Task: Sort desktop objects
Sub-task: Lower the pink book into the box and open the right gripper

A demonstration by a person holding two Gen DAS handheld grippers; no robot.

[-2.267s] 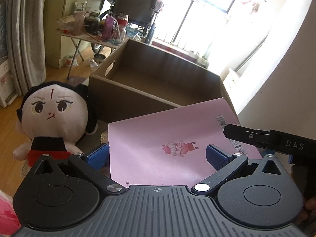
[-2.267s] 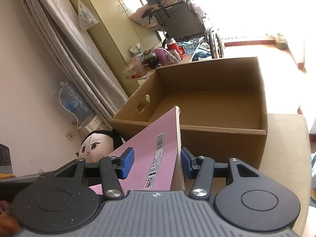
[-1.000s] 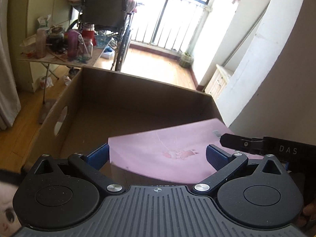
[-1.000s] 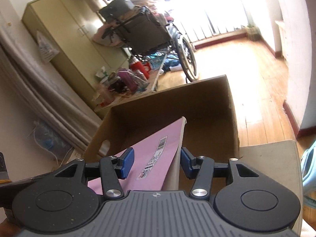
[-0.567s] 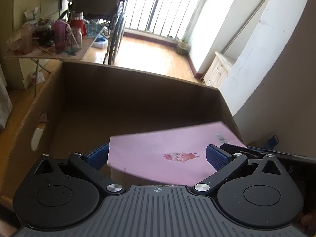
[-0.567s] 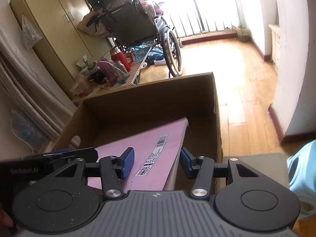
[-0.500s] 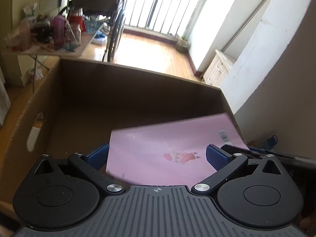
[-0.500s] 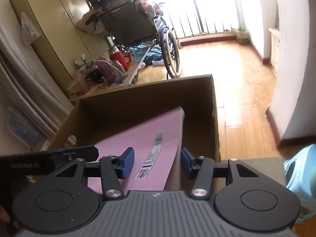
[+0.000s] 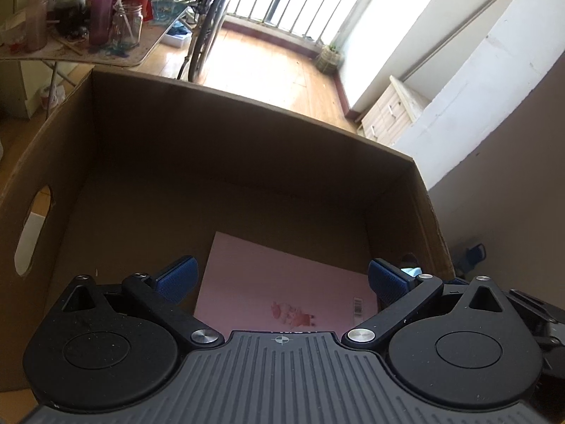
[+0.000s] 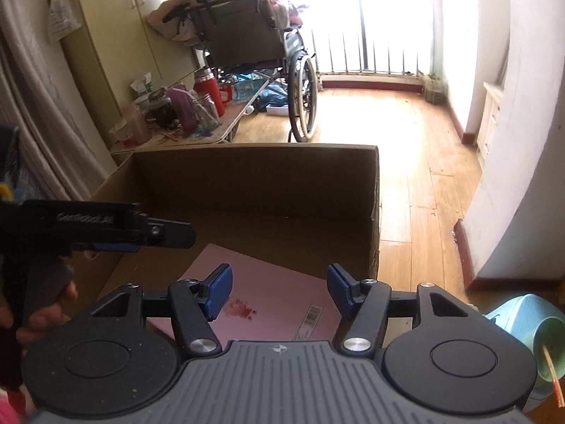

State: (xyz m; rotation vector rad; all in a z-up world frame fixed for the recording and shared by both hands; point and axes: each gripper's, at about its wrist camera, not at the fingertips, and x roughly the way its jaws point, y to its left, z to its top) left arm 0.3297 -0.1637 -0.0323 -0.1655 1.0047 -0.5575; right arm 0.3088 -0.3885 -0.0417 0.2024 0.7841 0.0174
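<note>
A pink book [image 9: 282, 289] with a small cartoon figure and a barcode lies flat on the floor of the open cardboard box [image 9: 226, 113], near its right front corner. It also shows in the right wrist view [image 10: 268, 289]. My left gripper [image 9: 280, 277] is open and empty above the book, inside the box's front edge. My right gripper [image 10: 279, 288] is open and empty above the book too. The left gripper shows from the side in the right wrist view [image 10: 106, 228], over the left part of the box [image 10: 254, 173].
A folding table with jars and bottles [image 9: 88, 21] and a wheelchair [image 10: 247, 46] stand behind the box. A light blue stool with a green cup [image 10: 529, 328] is at the right. A white wall [image 10: 522, 141] lies to the right.
Both grippers opened and let go of the pink book. It dropped flat onto the box floor. Both grippers now hang above it.
</note>
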